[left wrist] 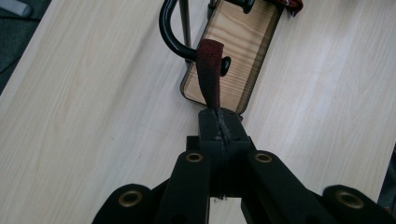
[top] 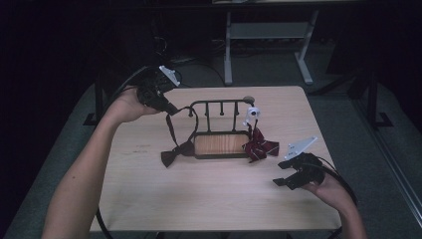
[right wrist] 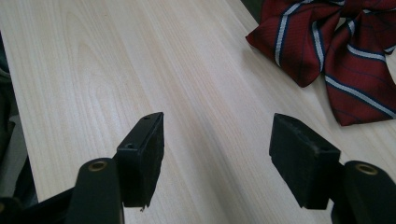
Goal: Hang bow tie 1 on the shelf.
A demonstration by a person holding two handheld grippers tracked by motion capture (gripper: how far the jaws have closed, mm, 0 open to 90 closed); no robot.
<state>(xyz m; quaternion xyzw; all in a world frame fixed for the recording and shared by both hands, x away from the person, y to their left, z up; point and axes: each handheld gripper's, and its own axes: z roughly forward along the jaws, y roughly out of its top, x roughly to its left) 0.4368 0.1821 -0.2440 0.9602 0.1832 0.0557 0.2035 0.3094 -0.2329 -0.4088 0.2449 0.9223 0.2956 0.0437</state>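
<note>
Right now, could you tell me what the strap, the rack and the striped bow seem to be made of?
Strap: dark red woven cloth, matte, hanging limp from the left gripper. Rack: black rods, probably painted metal, slightly glossy; its base shows wood grain under a smooth finish. Striped bow: fine-weave fabric, soft folds.

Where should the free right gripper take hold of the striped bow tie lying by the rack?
Grip the striped bow tie at the narrow centre where its two wings meet; the flat wings offer the jaws little to pinch. The right gripper is open with the tie ahead and to its right in its own view, so come in from the table's near right side, low over the table, jaws straddling the centre.
</note>
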